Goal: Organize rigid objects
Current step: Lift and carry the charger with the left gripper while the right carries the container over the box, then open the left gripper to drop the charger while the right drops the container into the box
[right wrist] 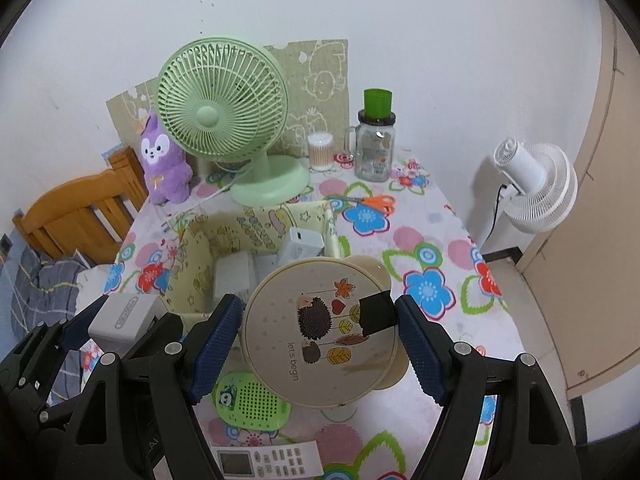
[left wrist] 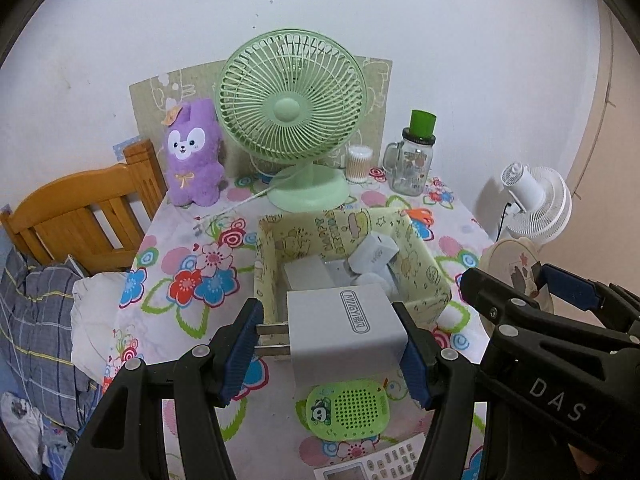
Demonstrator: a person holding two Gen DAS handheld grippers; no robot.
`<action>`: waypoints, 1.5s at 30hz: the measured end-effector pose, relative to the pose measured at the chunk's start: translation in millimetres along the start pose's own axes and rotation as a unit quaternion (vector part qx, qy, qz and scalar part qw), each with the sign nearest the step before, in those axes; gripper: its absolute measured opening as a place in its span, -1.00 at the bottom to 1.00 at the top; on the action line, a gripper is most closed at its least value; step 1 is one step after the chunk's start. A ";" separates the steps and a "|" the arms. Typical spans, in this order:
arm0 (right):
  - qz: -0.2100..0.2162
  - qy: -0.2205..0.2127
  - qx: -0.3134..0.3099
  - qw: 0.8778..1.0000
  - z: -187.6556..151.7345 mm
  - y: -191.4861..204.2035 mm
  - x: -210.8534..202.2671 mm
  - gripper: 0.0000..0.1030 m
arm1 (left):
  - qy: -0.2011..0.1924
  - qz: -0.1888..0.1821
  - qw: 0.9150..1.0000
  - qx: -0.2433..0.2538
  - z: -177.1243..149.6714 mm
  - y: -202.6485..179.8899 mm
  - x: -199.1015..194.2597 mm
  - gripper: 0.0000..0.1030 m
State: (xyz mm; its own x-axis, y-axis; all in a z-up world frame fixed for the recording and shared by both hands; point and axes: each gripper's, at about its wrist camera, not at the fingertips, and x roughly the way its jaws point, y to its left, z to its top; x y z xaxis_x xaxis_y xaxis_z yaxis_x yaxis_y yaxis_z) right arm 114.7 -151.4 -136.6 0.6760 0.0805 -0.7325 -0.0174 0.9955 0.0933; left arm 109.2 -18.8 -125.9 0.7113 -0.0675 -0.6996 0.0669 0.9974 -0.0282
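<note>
left gripper: your left gripper is clamped on a white charger; the blue pad on one side presses the plug prongs, the other pad presses the flat end of the body.
white charger: you hold it in the air above the table, prongs pointing left, the "mingyi" label facing up. it sits just in front of the yellow box in the left wrist view.
right gripper: your right gripper grips a round cream tin across its width, both blue pads against the rim.
round cream tin: it is tilted so the lid faces the camera; you can see hedgehogs, leaves and the words "let's begin", with a piece of black tape by the right pad. it is off the table, in front of the box.
yellow box: open-topped, with cartoon print, in the middle of the flowered cloth. several white chargers lie inside it.
below your grippers: a green perforated pad with a panda lies flat on the cloth, and a white remote lies at the near edge.
back of the table: a green desk fan, a purple plush, a tub of cotton swabs and a glass mug jar with a green cap.
right of the box: orange scissors lie on the cloth.
off the table: a white fan stands at the right, a wooden chair at the left.
</note>
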 end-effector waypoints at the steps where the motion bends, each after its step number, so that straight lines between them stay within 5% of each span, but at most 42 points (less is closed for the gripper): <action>1: 0.001 -0.001 -0.001 1.000 2.5 -0.3 0.0 0.55 | -0.001 0.001 1.000 -0.001 2.1 -0.5 -0.1 0.28; 18: 0.012 0.006 -0.024 1.000 41.5 -9.2 35.4 0.55 | 0.005 0.013 0.999 -0.034 33.0 -4.2 35.5 0.28; 35: 0.038 0.054 -0.066 0.996 48.7 -7.7 101.1 0.55 | 0.079 0.023 0.995 -0.053 21.7 -13.5 115.4 0.28; 45: 0.041 0.063 -0.079 0.994 48.7 -11.2 118.4 0.55 | 0.082 0.024 0.995 -0.051 20.7 -27.1 131.7 0.33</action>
State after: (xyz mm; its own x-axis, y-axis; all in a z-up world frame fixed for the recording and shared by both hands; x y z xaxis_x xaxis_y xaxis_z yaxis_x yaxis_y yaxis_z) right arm 230.8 -155.4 -191.5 0.5701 0.1571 -0.8064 -0.1909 0.9800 0.0560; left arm 215.5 -55.3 -202.6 0.5874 -0.0231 -0.8090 -0.0408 0.9975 -0.0581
